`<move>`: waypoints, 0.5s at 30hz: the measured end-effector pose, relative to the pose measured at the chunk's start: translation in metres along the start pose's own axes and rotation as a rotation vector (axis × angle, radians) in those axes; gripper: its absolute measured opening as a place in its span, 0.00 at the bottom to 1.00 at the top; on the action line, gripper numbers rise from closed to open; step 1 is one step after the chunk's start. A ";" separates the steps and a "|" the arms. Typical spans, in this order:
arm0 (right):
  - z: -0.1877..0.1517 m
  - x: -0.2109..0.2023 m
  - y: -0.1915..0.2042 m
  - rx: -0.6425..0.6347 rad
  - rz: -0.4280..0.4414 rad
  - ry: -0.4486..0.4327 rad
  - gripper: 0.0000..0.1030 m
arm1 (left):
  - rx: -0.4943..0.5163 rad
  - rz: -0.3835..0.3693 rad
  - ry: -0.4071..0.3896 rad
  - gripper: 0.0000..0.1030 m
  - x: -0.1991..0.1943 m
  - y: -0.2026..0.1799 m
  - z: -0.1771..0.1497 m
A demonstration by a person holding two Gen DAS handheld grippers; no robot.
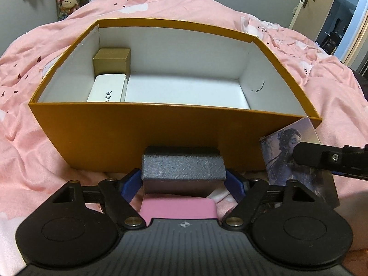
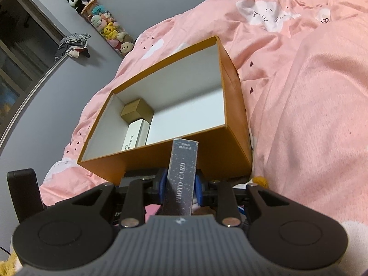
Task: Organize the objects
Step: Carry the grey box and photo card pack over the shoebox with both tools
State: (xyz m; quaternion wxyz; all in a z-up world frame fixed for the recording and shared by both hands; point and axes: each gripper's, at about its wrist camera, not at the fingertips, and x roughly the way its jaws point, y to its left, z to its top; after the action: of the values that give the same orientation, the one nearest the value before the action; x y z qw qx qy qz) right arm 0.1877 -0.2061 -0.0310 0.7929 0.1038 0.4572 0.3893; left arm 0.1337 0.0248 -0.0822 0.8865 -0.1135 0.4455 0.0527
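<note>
An open orange box [image 1: 174,108] with a white inside stands on the pink bedding. In its far left corner sits a small gold box [image 1: 111,62], with a white case [image 1: 108,89] in front of it. Before the orange box's front wall lies a dark grey box [image 1: 182,165]. My left gripper [image 1: 184,181] spans it wide, both blue pads against its sides. My right gripper [image 2: 180,184] is shut on a slim dark photo card box [image 2: 182,168], held upright near the orange box [image 2: 207,151]. The left wrist view shows that photo card box's illustrated face [image 1: 283,151].
A pink flat item [image 1: 179,208] lies under the grey box. The rumpled pink bedding [image 2: 310,115] spreads all around. A column of plush toys [image 2: 108,30] hangs on the wall, a lamp pole with clothes [image 2: 71,43] stands left, and a door [image 1: 315,2] is at far right.
</note>
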 end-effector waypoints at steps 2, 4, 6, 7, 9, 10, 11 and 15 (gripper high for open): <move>0.000 -0.001 0.002 -0.008 -0.004 -0.003 0.25 | 0.009 -0.001 -0.009 0.87 -0.003 0.000 0.000; 0.000 -0.003 0.005 -0.013 -0.006 -0.008 0.25 | 0.012 -0.014 -0.030 0.87 -0.010 0.001 -0.001; 0.000 -0.008 0.009 -0.025 -0.019 -0.018 0.24 | 0.016 -0.023 -0.060 0.87 -0.021 0.002 -0.001; 0.001 -0.010 0.011 -0.035 -0.030 -0.025 0.24 | 0.019 -0.030 -0.073 0.87 -0.029 0.003 0.000; 0.002 -0.018 0.015 -0.050 -0.039 -0.046 0.24 | 0.014 -0.049 -0.090 0.87 -0.041 0.005 0.001; 0.004 -0.021 0.017 -0.056 -0.035 -0.056 0.24 | 0.011 -0.057 -0.095 0.87 -0.048 0.006 0.002; 0.005 -0.025 0.019 -0.058 -0.031 -0.063 0.24 | 0.006 -0.066 -0.099 0.87 -0.054 0.007 0.004; 0.018 -0.037 0.030 -0.073 0.011 -0.078 0.24 | 0.005 -0.117 -0.140 0.87 -0.087 0.009 0.013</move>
State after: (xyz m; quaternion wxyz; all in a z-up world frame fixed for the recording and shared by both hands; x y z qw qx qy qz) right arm 0.1757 -0.2091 0.0184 0.8112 0.0924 0.4109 0.4058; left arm 0.0906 0.0376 -0.0064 0.9173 -0.1334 0.3751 0.0074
